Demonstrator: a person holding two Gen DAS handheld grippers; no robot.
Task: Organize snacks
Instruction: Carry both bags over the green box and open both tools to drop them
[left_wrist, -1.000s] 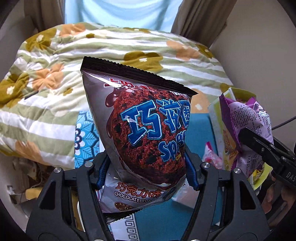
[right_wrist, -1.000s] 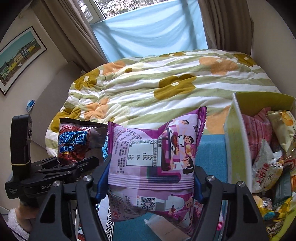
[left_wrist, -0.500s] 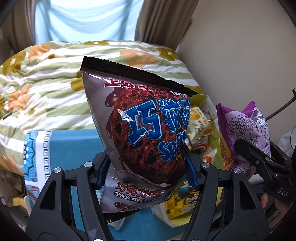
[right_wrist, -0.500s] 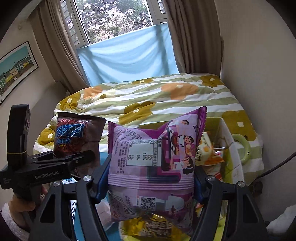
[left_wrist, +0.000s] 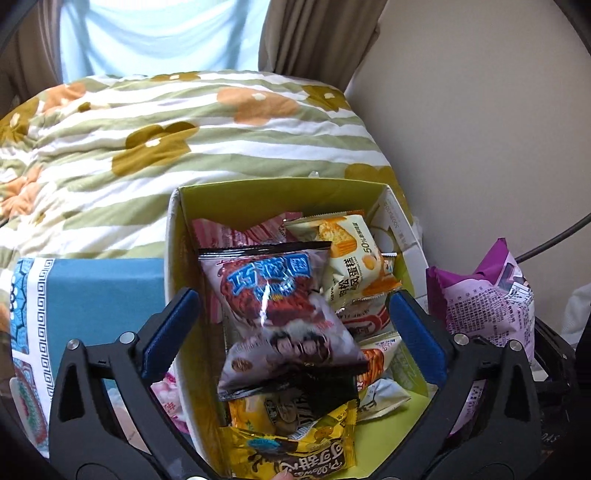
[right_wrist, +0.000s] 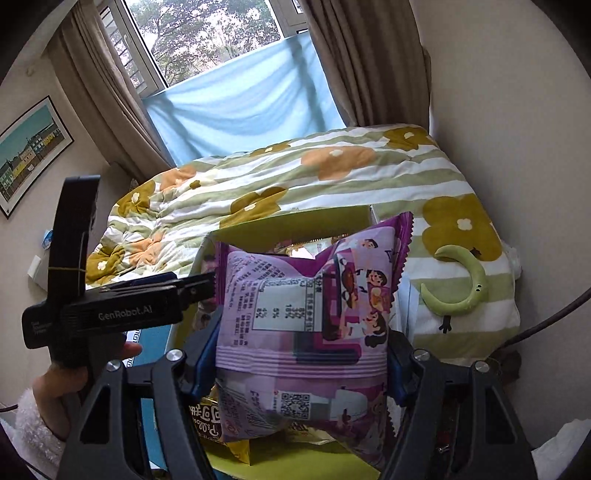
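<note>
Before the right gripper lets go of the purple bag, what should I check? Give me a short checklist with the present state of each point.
1. Left gripper open, chocolate snack bag released into the box: ok.
2. Right gripper shut on the purple snack bag: ok.
3. Purple bag over the yellow-green cardboard box: ok, it appears so.
4. Free room in the box for it: cannot tell, packets are piled high.
5. Left gripper out of the drop path: not ok, it is over the box.

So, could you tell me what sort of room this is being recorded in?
Most likely a bedroom at home: a floral striped quilt covers a bed, a curtained window sits behind it, and a framed picture hangs on the wall.
</note>
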